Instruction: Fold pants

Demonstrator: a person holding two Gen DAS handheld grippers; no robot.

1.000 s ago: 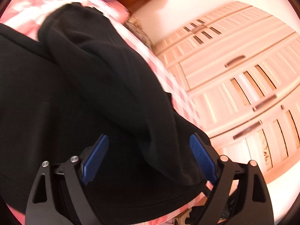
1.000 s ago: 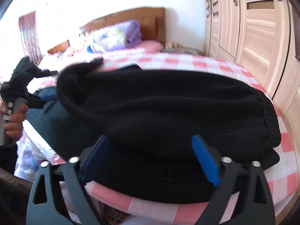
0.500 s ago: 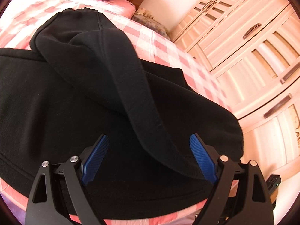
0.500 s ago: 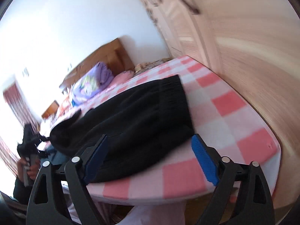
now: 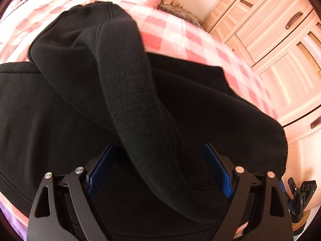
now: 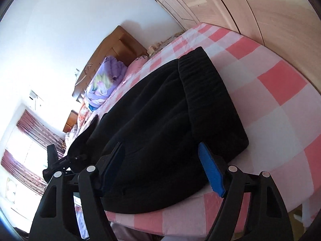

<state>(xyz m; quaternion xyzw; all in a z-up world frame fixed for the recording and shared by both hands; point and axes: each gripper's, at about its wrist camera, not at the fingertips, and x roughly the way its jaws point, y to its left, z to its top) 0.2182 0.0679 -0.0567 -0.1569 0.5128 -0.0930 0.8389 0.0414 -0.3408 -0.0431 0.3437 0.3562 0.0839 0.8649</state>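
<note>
Black pants (image 5: pixel 60 110) lie across the pink checked bed (image 5: pixel 170 30), with one leg (image 5: pixel 128 84) folded back diagonally over the rest. My left gripper (image 5: pixel 159 160) hovers open just over the near part, and the folded leg runs between its blue pads (image 5: pixel 100 168) untouched. In the right wrist view the ribbed waistband (image 6: pixel 206 92) lies toward the bed's corner. My right gripper (image 6: pixel 160 160) is rolled sideways at the pants' near edge. Its jaws are closing with black fabric between them, and the pads (image 6: pixel 210 170) do not visibly press it. The left gripper (image 6: pixel 60 160) shows at far left.
A wooden wardrobe (image 5: pixel 280 50) runs along the bed's right side. A purple quilt (image 6: pixel 104 80) and the headboard (image 6: pixel 116 46) are at the far end. A window with dark red curtains (image 6: pixel 34 132) is beyond. The bed's edge (image 6: pixel 180 219) is just under my right gripper.
The left view has swung to look down on more of the pants. The right gripper has rolled sideways, moved to the waistband end, and its jaws have narrowed a little.
</note>
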